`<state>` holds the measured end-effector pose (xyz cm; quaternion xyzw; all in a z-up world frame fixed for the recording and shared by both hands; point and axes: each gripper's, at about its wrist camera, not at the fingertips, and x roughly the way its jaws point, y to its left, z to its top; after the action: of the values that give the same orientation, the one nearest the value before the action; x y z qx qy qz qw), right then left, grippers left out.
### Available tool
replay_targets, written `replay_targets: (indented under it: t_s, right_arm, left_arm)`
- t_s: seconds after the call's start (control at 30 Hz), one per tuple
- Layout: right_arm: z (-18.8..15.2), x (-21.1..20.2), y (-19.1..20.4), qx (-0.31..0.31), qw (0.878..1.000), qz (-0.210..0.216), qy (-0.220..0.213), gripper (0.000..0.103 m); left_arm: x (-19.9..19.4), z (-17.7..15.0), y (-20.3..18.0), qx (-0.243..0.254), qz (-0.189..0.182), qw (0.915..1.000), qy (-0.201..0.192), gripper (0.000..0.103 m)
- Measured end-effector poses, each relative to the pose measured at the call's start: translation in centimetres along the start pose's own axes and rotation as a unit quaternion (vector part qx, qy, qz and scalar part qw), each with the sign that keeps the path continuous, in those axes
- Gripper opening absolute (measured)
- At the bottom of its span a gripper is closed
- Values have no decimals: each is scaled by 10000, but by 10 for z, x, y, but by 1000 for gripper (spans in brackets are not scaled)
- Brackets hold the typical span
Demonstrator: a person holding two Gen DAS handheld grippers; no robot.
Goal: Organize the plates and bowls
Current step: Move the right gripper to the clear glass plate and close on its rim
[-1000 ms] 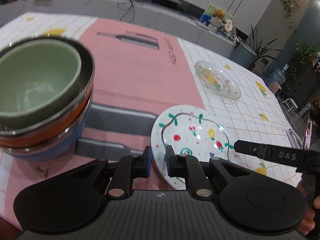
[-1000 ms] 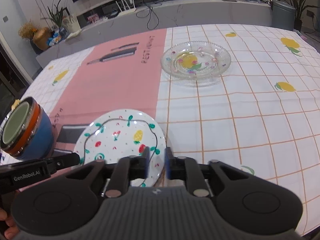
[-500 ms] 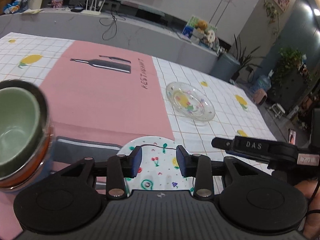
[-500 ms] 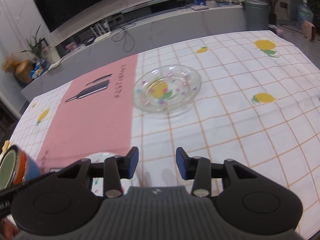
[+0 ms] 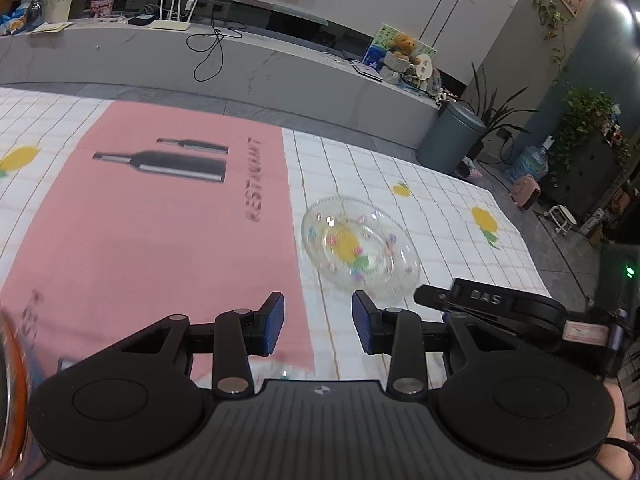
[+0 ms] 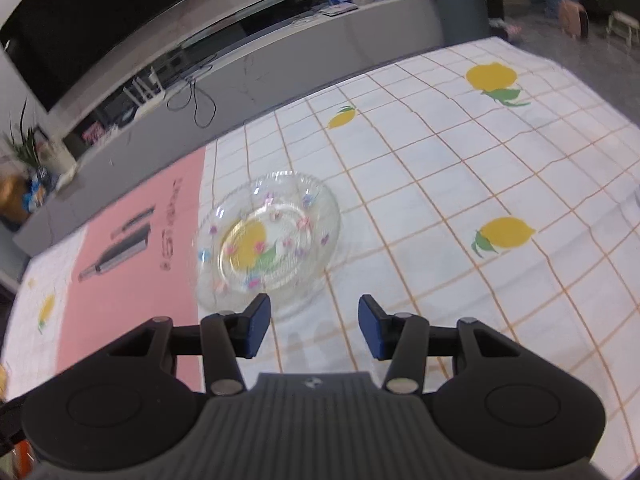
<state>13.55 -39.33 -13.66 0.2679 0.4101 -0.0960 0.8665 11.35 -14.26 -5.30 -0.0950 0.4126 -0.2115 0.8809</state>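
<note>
We hold both grippers open and empty: the left gripper (image 5: 318, 328) and the right gripper (image 6: 314, 330) grip nothing. The glass plate (image 6: 266, 242) lies flat on the worktop (image 6: 460, 184), just ahead of our right gripper and a bit to its left, with its near rim close to the left fingertip (image 6: 256, 326). From our left gripper the same glass plate (image 5: 360, 250) lies ahead and off to the right, so we think our right gripper is nearer and should reach for it.
</note>
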Motion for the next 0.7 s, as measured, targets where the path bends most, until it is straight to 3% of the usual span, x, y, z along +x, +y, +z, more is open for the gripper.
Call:
replay_targets:
  t_s: [0.1,0.2,0.3,0.37,0.6,0.7]
  right_arm:
    - [13,7,-6,184,9996,199,108,55]
    - [25,16,-15,389,9991,138,104,55]
    - [37,23,-25,564,9983,156,82,55]
    - [43,29,-31,653,9977,137,75,54]
    - [54,45,-47,1050,9940,271,129,53]
    - [56,53,-49,1147,9929,269,140,46]
  left_arm:
    - [16,13,-7,111,35,9999,58,52]
    - [35,25,-4,-13,96,9999,118,54]
    - [55,34,1,-125,-57,9998,119,57]
    - [69,39,4,-212,-139,9994,231,66]
    - [108,49,14,-448,-7,9984,340,63]
    - [119,50,17,-556,-117,9977,369,63]
